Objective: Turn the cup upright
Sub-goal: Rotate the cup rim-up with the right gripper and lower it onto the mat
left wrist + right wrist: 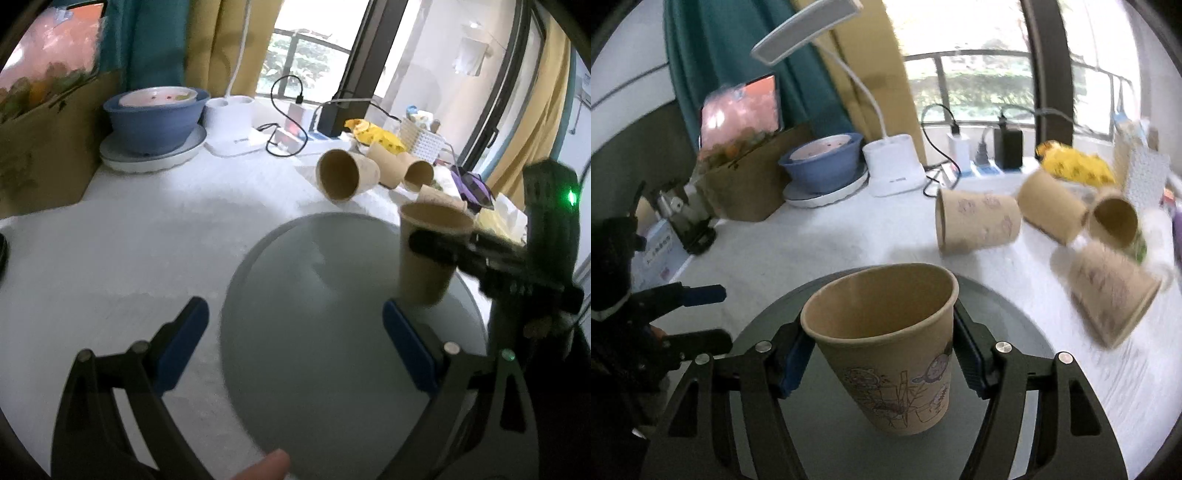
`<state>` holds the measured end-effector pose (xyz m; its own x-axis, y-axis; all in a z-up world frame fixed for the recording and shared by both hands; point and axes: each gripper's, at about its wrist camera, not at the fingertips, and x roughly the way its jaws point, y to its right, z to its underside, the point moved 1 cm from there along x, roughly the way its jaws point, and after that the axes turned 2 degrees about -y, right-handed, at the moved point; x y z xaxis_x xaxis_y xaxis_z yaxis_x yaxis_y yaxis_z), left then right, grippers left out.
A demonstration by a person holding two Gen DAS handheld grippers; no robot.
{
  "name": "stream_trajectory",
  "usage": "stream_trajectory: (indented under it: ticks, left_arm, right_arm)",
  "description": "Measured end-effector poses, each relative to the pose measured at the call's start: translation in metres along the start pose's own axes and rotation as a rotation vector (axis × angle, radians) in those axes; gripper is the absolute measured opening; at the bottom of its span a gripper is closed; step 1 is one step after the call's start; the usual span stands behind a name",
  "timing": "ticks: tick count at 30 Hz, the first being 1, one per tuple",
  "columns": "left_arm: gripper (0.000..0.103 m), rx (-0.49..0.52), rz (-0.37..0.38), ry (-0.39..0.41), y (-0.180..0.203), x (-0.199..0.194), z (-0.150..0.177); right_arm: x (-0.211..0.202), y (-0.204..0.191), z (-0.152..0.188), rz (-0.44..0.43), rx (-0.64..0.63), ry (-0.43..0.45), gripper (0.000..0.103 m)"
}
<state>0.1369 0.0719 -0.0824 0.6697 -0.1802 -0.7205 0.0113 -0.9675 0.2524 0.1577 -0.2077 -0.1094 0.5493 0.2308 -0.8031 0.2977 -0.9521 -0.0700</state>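
The right gripper [881,354] is clenching the paper cup [886,343] mouth-up over the round grey tray [1015,325], toward its three o'clock edge. The left gripper [295,343] is hanging released, so it's best lowering the cup level and letting go only once the base is sitting flat.

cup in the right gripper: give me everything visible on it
The paper cup is kraft-brown with a rolled rim, a plain tan inside and line-drawn cartoon figures printed on its lower wall. It stands upright, mouth up, looks empty, tapering to a narrower base that sits on or just above the round grey tray; contact is unclear. The right gripper clamps it, blue pads pressing opposite sides just below the rim. Its rim looks slightly squeezed oval.
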Motion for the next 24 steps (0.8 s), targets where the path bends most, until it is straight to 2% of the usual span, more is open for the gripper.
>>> stream_trajectory:
  ticks: [3,14,24]
  left_arm:
    - [0.096,0.004,-0.003,0.009,0.007,0.003,-0.005]
    - [0.096,0.011,0.006,0.009,0.021,0.010,-0.013]
    - [0.096,0.035,0.010,0.020,0.032,0.006,-0.010]
  right_arm:
    - [-0.007,0.002,0.008,-0.015,0.023,0.042,0.071]
    - [-0.016,0.006,0.017,-0.004,0.008,0.080,0.074]
    - [-0.021,0.008,0.029,0.039,0.001,0.030,0.079]
